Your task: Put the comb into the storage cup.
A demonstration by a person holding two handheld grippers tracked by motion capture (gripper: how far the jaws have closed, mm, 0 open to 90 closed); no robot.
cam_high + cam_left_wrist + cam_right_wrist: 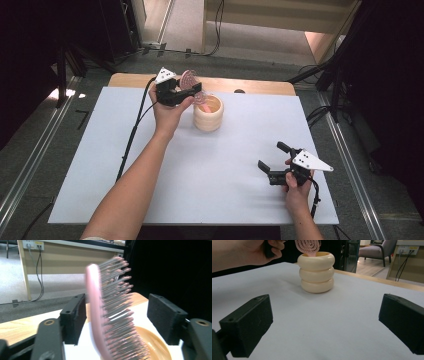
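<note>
Fingers [72,317] of the left gripper [186,93] stand apart on either side of the pink hairbrush [110,312], and neither pad presses on it: in the left gripper view a gap shows between the brush's back and the near pad, and a wider one between the bristle tips and the far pad. The jaws are spread, with the brush loose between them. The brush stands nearly upright and a little tilted, blurred in that view, its bristled head above the pads and its lower end down inside the cream ribbed cup [208,113]. In the high view the cup sits just beside the left gripper, directly below and a little ahead of its fingertips, on the white table cover [210,180]. The person's left hand [167,112] wraps the gripper's body from behind, and its cable trails back along the forearm toward the near edge.

Well apart from these, toward the near right corner of the cover, the right gripper [272,161] is held low over the surface in the person's right hand [296,192]. Its fingers [249,322] are spread wide with nothing between them; in the right gripper view the bare cover lies between the two pads, and the cup with the brush head above its rim stands farther off, straight ahead of them. A wooden table edge [260,86] shows beyond the cover, behind the cup.
</note>
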